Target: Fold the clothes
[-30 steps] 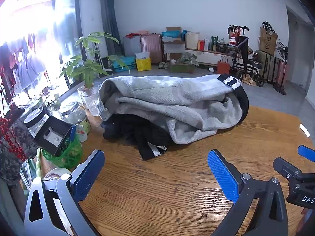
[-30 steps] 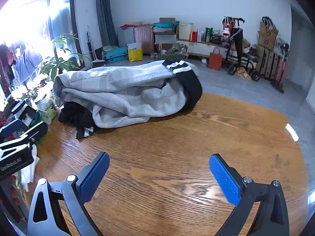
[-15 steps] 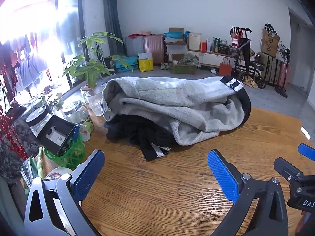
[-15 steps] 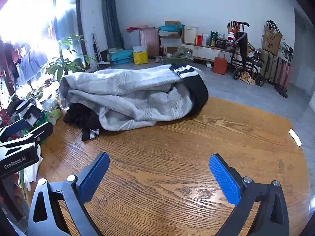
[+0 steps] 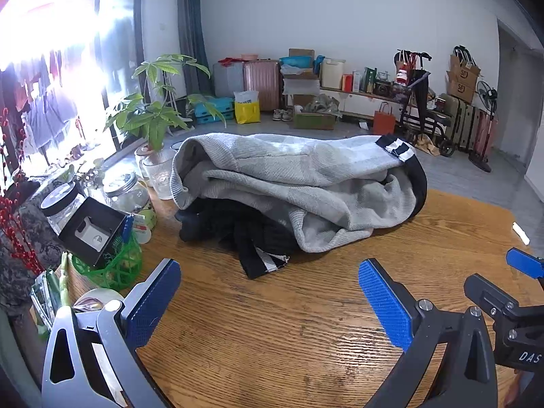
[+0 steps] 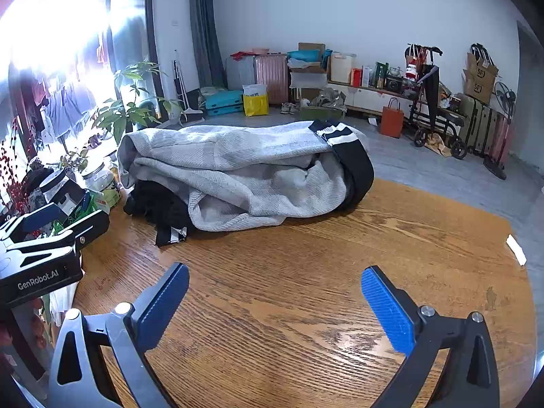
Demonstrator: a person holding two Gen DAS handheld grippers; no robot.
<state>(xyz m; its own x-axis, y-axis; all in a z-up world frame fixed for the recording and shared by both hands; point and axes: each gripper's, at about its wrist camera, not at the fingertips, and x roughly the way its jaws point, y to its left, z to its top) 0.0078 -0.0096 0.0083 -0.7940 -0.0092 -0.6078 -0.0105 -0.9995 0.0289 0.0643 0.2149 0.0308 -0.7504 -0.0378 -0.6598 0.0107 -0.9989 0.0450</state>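
A rumpled grey knit garment with a black band and white stripes lies heaped on the far part of the round wooden table. A black garment is bunched under its left end, a striped cuff sticking out toward me. My left gripper hovers open over bare wood in front of the pile, nothing between its blue pads. My right gripper is open too, empty, further right and short of the pile. Each gripper shows at the edge of the other's view.
Along the table's left edge stand glass jars, a black box in a green basket, red berry twigs and a potted plant. A white scrap lies at the right rim. Beyond, the floor holds suitcases, boxes and a cart.
Both views have drifted slightly; the clothes pile sits a little further right in each frame. The garments have not been touched and both grippers stay open.
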